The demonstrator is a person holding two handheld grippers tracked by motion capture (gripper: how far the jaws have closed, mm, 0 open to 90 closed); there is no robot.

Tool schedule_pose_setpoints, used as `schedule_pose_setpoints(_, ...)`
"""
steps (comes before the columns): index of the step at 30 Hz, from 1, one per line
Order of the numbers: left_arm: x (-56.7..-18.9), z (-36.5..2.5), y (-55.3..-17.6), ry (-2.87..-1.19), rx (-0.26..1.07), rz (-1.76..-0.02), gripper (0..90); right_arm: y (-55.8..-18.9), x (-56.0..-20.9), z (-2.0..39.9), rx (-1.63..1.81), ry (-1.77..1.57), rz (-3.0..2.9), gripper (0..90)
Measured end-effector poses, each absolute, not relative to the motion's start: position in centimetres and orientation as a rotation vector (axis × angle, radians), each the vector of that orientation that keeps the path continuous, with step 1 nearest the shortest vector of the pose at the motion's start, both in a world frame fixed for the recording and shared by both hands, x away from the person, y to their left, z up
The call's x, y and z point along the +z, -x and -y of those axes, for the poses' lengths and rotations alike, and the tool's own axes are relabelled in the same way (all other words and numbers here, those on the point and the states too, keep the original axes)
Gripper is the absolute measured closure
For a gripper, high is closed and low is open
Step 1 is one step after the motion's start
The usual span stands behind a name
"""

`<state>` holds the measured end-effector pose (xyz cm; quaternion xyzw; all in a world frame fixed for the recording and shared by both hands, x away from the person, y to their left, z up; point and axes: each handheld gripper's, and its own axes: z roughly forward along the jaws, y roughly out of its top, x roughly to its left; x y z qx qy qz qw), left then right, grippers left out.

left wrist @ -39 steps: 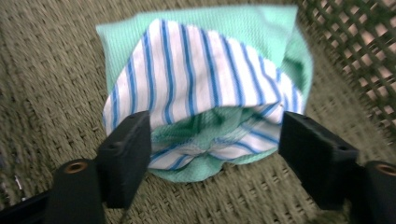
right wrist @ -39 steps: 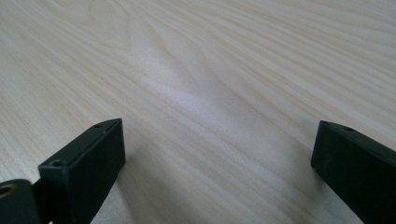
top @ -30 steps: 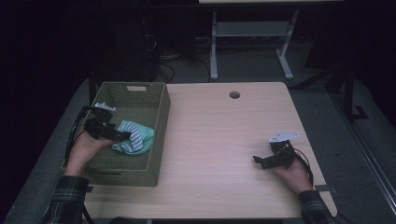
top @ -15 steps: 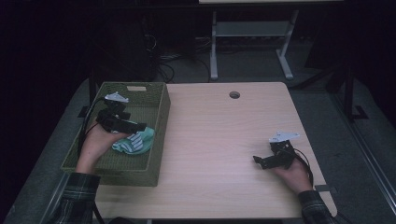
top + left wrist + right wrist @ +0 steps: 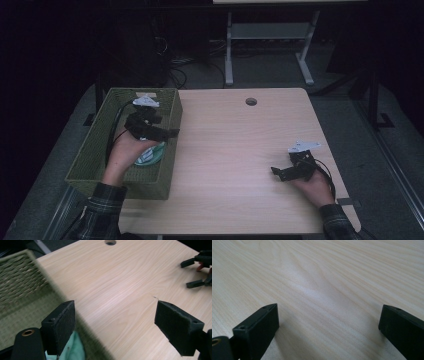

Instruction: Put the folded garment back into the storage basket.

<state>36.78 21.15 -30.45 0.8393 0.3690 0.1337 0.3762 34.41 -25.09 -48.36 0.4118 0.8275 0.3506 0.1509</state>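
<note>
- While the left hand (image 5: 121,155) reaches forward inside the green woven basket (image 5: 95,152) at the worktop's left edge, its forearm, in a plaid sleeve, comes up over the basket's near wall.
- Held above the basket's right wall, the left gripper (image 5: 167,133) points toward the middle of the worktop (image 5: 230,150), its jaws spread wide with nothing between them.
- Beneath that hand, a mint-green cloth (image 5: 150,155) lies on the basket floor against the right wall; the left gripper view shows it just below the left jaw.
- Near the worktop's right front corner, the right hand (image 5: 315,185) rests on the wood, with the right gripper (image 5: 276,172) aimed left, jaws wide apart and empty.
</note>
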Motion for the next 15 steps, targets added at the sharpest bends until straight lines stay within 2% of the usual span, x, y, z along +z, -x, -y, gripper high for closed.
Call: schedule_pose_setpoints(15, -33.5, -14.4, -36.7, -2.153, 0.261, -0.839, 16.6, -34.4, -48.4, 25.1, 1.006, -1.183, -2.377, 2.5)
